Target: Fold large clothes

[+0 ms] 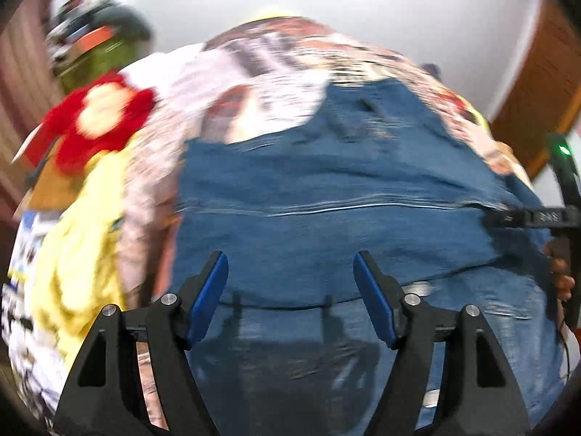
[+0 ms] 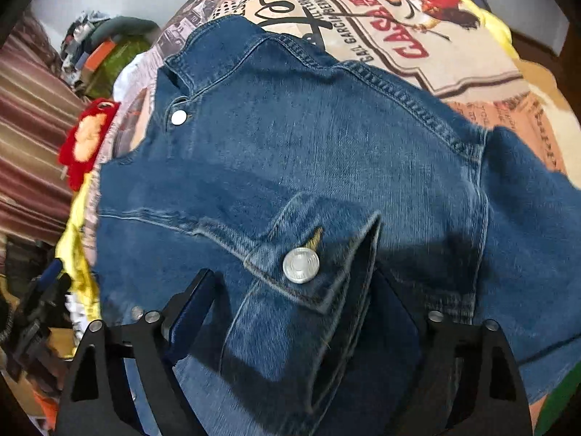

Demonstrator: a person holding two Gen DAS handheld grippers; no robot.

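Denim jacket (image 1: 345, 189): spread over a printed bedcover (image 1: 261, 72), blurred in the left wrist view.
Left gripper (image 1: 290, 290): jaws wide apart above the denim, holding nothing.
Right gripper (image 1: 523, 218): at the jacket's right edge in this view.
Right wrist view: jacket (image 2: 326, 145) lies collar up, 2 silver buttons showing.
Cuff (image 2: 301, 265): lies between the right gripper's (image 2: 290, 312) spread fingers; whether they grip it, cannot tell.
Bedcover print (image 2: 392, 29): reads "CASA", with a rooster.
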